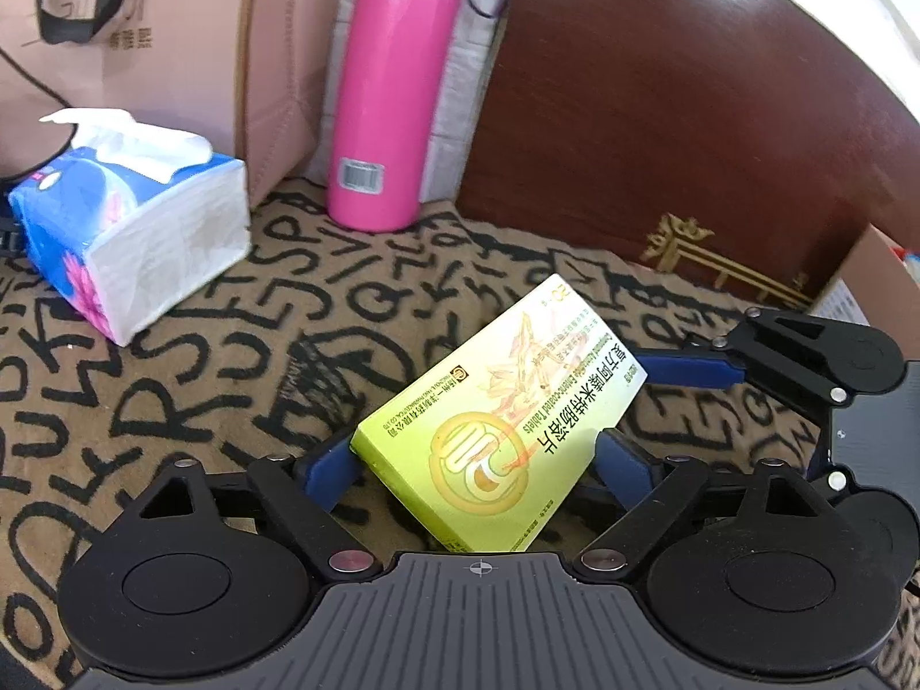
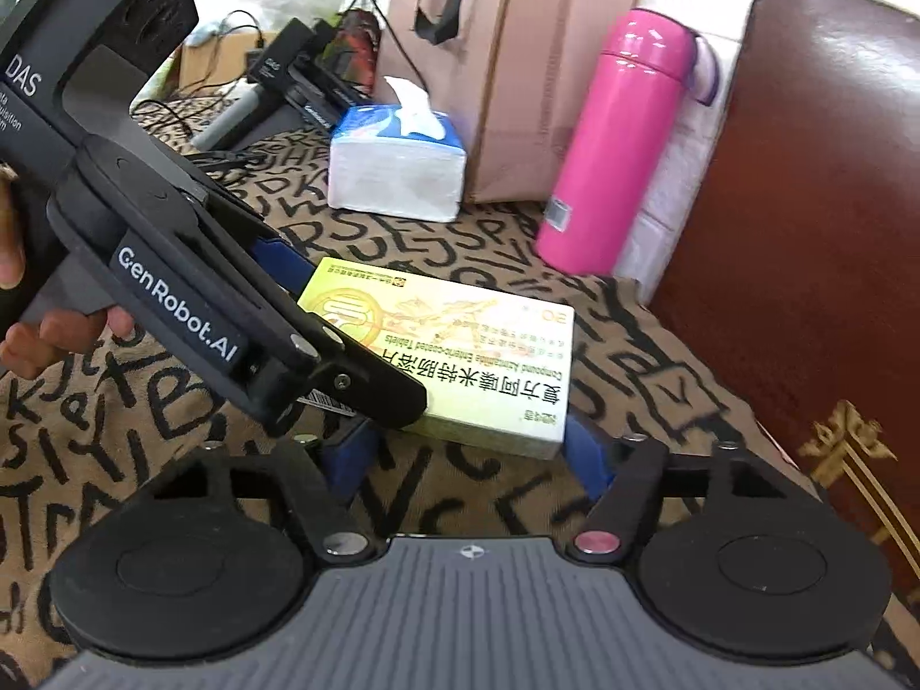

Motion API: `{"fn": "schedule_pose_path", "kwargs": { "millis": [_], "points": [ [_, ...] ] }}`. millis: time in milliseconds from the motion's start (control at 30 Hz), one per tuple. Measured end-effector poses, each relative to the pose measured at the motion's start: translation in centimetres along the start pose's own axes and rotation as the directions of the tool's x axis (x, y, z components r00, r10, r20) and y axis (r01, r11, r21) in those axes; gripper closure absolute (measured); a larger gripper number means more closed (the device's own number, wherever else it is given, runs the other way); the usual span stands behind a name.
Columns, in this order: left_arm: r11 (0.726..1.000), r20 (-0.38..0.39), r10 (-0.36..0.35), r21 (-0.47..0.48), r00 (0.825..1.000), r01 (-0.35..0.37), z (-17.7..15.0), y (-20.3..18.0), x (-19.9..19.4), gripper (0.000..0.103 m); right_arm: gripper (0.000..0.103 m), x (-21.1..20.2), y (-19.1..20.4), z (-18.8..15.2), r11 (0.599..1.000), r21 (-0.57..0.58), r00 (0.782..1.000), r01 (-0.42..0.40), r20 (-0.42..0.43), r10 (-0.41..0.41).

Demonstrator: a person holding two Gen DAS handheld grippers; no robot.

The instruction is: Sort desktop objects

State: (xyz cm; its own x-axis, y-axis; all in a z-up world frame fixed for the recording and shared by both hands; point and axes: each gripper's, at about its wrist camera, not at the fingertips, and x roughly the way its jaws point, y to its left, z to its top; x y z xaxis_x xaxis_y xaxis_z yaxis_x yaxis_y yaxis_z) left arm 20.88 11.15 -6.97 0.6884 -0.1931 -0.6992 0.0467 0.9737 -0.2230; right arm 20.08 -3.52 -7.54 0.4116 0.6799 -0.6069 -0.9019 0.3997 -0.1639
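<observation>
A yellow-green medicine box (image 1: 500, 408) lies on the letter-printed cloth (image 1: 172, 397), turned at an angle to both grippers. My left gripper (image 1: 474, 443) has its blue fingers (image 1: 330, 474) pressed against the box's two long edges near one corner. My right gripper (image 2: 466, 443) flanks the box (image 2: 489, 356) at its near short end. Its right finger (image 2: 586, 454) touches the corner, while the left one sits partly under the left gripper's black body (image 2: 190, 287). One blue finger of the right gripper (image 1: 690, 369) shows along the box's far side in the left wrist view.
A pink bottle (image 1: 397, 86) stands at the back beside a pink paper bag (image 1: 172, 29). A blue tissue pack (image 1: 132, 224) lies to the left. A dark brown case with a gold emblem (image 1: 690, 115) closes off the right. Cables and another device (image 2: 299, 80) sit far back. A hand (image 2: 34, 333) holds the left gripper.
</observation>
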Motion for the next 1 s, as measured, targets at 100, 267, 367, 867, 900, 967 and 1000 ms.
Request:
{"fn": "schedule_pose_path", "kwargs": {
  "millis": [100, 267, 367, 867, 900, 967, 1000],
  "points": [
    [1.000, 0.000, -0.018, -0.013, 1.000, 0.018, -0.2, -0.2, -0.6, 0.022, 0.030, -1.5, 0.6, -0.8, 0.999, 0.034, 1.000, 0.022, 0.014, -0.022],
    [0.998, -0.022, -0.064, 0.010, 0.998, 0.064, -0.9, -1.5, -1.2, 0.022, 0.031, -4.3, 1.6, -2.6, 0.992, 0.119, 0.998, 0.042, 0.033, -0.046],
    [0.997, -0.031, -0.077, 0.029, 0.997, 0.078, -1.5, -2.6, -1.5, 0.021, 0.031, -5.7, 2.4, -3.8, 0.986, 0.156, 0.998, 0.058, 0.029, -0.063],
    [0.956, -0.136, -0.243, 0.135, 0.960, 0.261, -5.1, -10.1, -2.8, 0.020, 0.031, -15.4, 7.0, -9.5, 0.935, 0.287, 0.977, 0.208, -0.018, -0.212],
    [0.951, -0.145, -0.252, 0.143, 0.957, 0.273, -5.4, -10.7, -2.9, 0.020, 0.031, -16.1, 7.3, -10.0, 0.932, 0.290, 0.975, 0.219, -0.021, -0.222],
    [0.939, -0.169, -0.274, 0.165, 0.947, 0.301, -6.1, -11.9, -3.3, 0.020, 0.031, -17.5, 8.4, -10.9, 0.925, 0.295, 0.969, 0.241, -0.027, -0.244],
    [0.934, -0.180, -0.281, 0.175, 0.943, 0.312, -6.5, -12.5, -3.4, 0.020, 0.031, -18.3, 8.9, -11.4, 0.922, 0.298, 0.968, 0.248, -0.033, -0.250]
  ]
}}
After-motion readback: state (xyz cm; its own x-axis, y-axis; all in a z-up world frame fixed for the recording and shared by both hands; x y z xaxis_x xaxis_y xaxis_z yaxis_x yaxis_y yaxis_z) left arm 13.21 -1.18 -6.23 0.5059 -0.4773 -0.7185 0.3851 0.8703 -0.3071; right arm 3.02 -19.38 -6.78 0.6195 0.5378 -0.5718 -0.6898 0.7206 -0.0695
